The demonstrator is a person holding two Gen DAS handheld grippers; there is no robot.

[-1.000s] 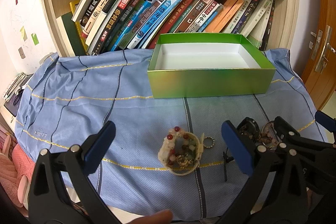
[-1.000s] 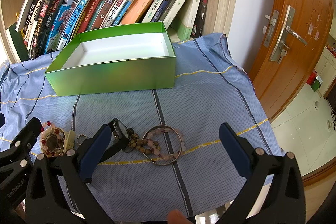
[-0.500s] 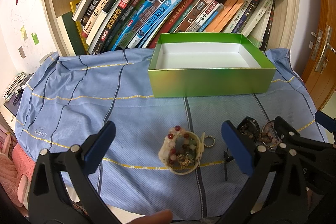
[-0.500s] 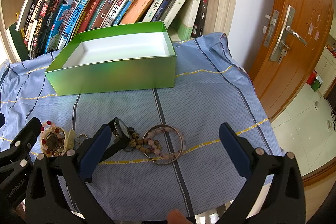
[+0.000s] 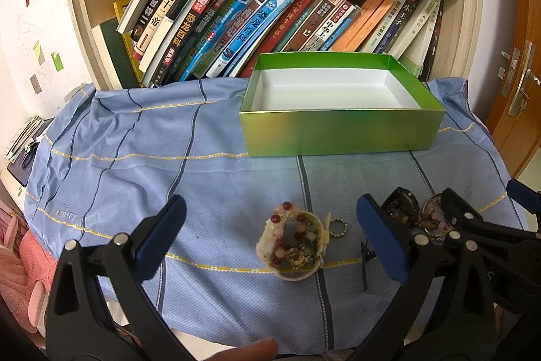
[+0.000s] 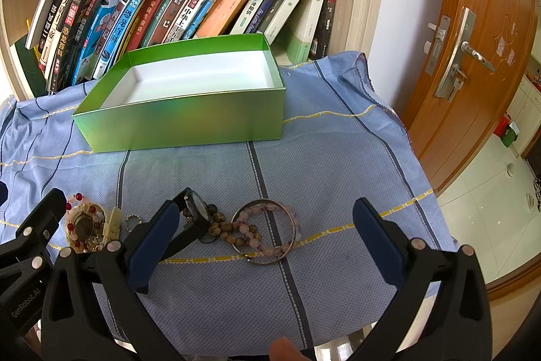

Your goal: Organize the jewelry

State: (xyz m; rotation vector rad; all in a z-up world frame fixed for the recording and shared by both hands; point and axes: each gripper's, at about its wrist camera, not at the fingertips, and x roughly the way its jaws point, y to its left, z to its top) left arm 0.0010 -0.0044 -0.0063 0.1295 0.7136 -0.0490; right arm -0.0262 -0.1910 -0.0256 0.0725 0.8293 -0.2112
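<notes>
An open green box (image 5: pixel 341 131) with a white inside stands on the blue cloth; it also shows in the right wrist view (image 6: pixel 182 117). A pile of bead bracelets (image 5: pixel 292 244) and a small ring (image 5: pixel 338 228) lie between the fingers of my open, empty left gripper (image 5: pixel 270 239). In the right wrist view a black watch (image 6: pixel 196 212), brown beads (image 6: pixel 221 227), a pink bead bracelet and a metal bangle (image 6: pixel 267 234) lie between the fingers of my open, empty right gripper (image 6: pixel 267 237). The bracelet pile (image 6: pixel 86 227) lies to its left.
A bookshelf (image 5: pixel 270 16) full of leaning books stands right behind the box. A wooden door (image 6: pixel 473 56) is at the right. The cloth-covered table's front edge (image 5: pixel 236 337) is close below both grippers. A pink towel (image 5: pixel 20 263) hangs at the far left.
</notes>
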